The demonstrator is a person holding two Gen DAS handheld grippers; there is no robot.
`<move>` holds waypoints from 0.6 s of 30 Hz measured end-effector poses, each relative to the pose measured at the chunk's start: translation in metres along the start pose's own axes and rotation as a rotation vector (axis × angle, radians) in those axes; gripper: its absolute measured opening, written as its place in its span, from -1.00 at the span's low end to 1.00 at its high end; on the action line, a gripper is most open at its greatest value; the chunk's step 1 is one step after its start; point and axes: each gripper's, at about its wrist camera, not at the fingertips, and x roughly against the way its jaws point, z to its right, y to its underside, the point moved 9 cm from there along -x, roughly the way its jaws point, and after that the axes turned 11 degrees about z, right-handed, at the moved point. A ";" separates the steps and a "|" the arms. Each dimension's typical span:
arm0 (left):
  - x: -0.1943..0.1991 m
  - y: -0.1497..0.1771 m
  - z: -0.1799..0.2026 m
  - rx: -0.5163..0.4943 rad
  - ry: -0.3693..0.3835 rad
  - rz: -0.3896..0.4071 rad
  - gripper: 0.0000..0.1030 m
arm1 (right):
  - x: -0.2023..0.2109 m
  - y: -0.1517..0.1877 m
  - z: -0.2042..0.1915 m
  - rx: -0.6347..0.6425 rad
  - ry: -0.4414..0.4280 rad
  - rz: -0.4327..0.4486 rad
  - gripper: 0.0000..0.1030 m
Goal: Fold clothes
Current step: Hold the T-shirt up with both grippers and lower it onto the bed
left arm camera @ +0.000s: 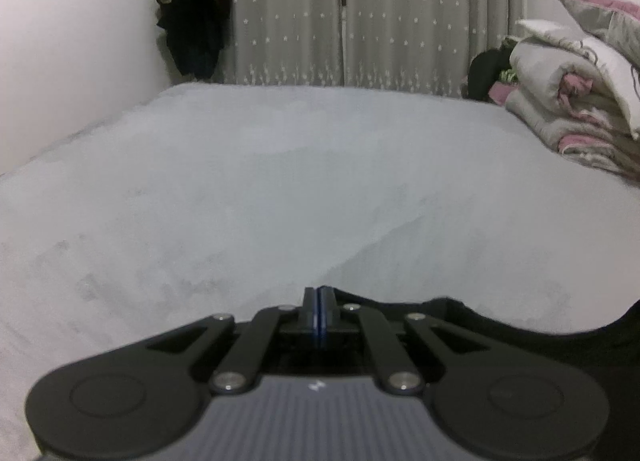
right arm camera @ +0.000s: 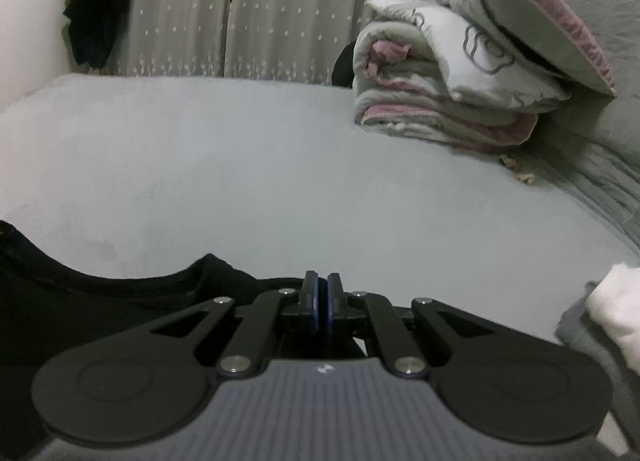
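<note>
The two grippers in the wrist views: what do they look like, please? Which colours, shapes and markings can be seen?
The left gripper and the right gripper look alike. Each has two narrow black fingers with blue pads on the inner faces, black link bars with silver rivets, and two rounded black lobes with a circle pressed into each. The body behind is grey and ribbed, with a small white mark. No cables or sleeves show.

- Left wrist view sits low over the bed [left arm camera: 280,181], looking forward along its gripper toward the curtains [left arm camera: 300,21]
- Right wrist view faces the same way, angled nearer the folded bedding [right arm camera: 460,73]
- Both share bed, curtains, bedding, hanging dark clothes [left arm camera: 196,17]
</note>
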 end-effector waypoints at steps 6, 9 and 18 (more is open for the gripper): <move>-0.010 0.020 -0.003 -0.002 -0.003 -0.031 -0.97 | -0.011 0.024 -0.005 0.003 -0.005 -0.055 -0.91; -0.009 0.020 -0.003 -0.014 -0.003 -0.020 -0.96 | -0.011 0.027 -0.007 0.005 -0.007 -0.057 -0.88; 0.004 0.018 -0.003 -0.002 0.032 -0.038 -0.27 | 0.005 0.024 -0.011 0.002 -0.013 -0.074 -0.54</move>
